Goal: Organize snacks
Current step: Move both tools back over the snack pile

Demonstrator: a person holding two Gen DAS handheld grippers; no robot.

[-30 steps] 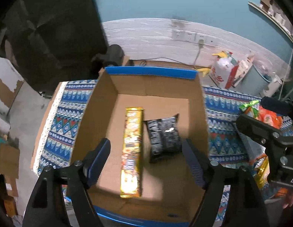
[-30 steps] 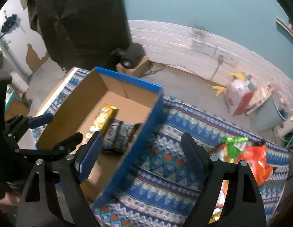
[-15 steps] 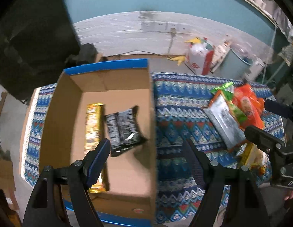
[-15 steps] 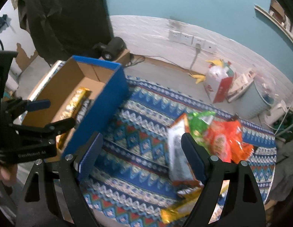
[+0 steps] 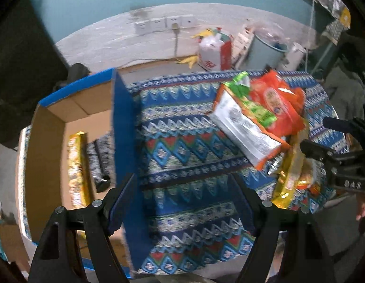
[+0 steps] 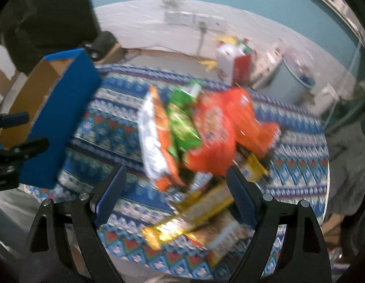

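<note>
Both grippers point steeply down over a round table (image 5: 182,141) covered in a blue patterned cloth.

Left gripper (image 5: 182,195): fingers wide apart, nothing between them, only cloth below. Its left finger (image 5: 121,202) sits over the blue outer wall of a cardboard box (image 5: 121,122). The box stands on the left part of the table, open at the top, brown inside. In it, lying flat side by side: a long gold packet (image 5: 76,167) and a black packet (image 5: 100,158), the black one partly hidden by the box wall.

Right gripper (image 6: 175,193): fingers wide apart, not pressing on anything. Below and between them lies the near end of the snack pile. This view is blurred; print on the wrappers cannot be read.

Snack pile, on the right part of the table, well apart from the box:
- silver-white packet with orange edge (image 5: 243,127), nearest the box
- green packet (image 6: 182,120), overlapping the silver-white one
- large orange bag (image 6: 220,132), on top, toward the far side
- gold bars (image 6: 194,214) at the near edge, one stacked across another, directly under the right gripper

In the left wrist view the right gripper shows at the right edge, above the gold bars. Behind the table: pale wall with sockets (image 5: 166,23), a red-and-white bag (image 5: 213,54) on the floor.
</note>
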